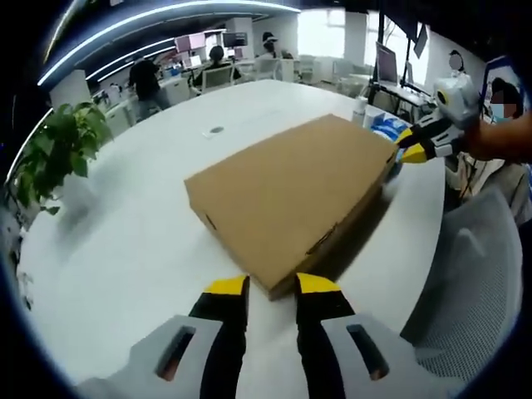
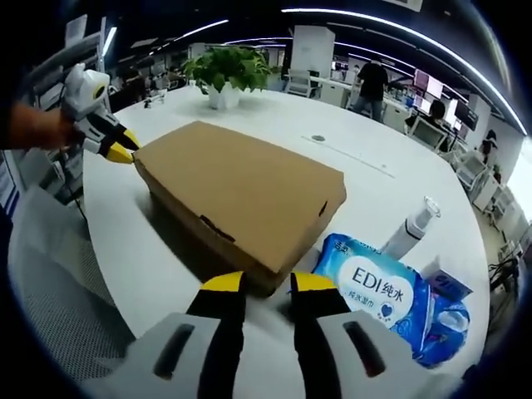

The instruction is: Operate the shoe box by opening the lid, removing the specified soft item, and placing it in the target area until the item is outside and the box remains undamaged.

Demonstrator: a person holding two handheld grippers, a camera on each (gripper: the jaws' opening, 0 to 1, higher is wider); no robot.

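Bracketing closed shoe box (image 1: 291, 204) corners, both tools spread; right view adds wipes pack (image 2: 378, 287).

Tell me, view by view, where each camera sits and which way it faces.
Left gripper view: rides the left hand-held gripper, facing a corner of the cardboard box; the right hand-held gripper and a forearm show at the far corner.
Right gripper view: rides the right hand-held gripper, facing the opposite corner, wet wipes pack beside it.
Shared: box, white table, potted plant.

One shoe box (image 2: 241, 199), two wipes packs (image 2: 374, 287), one bottle (image 2: 409, 229), one plant (image 2: 229, 71)
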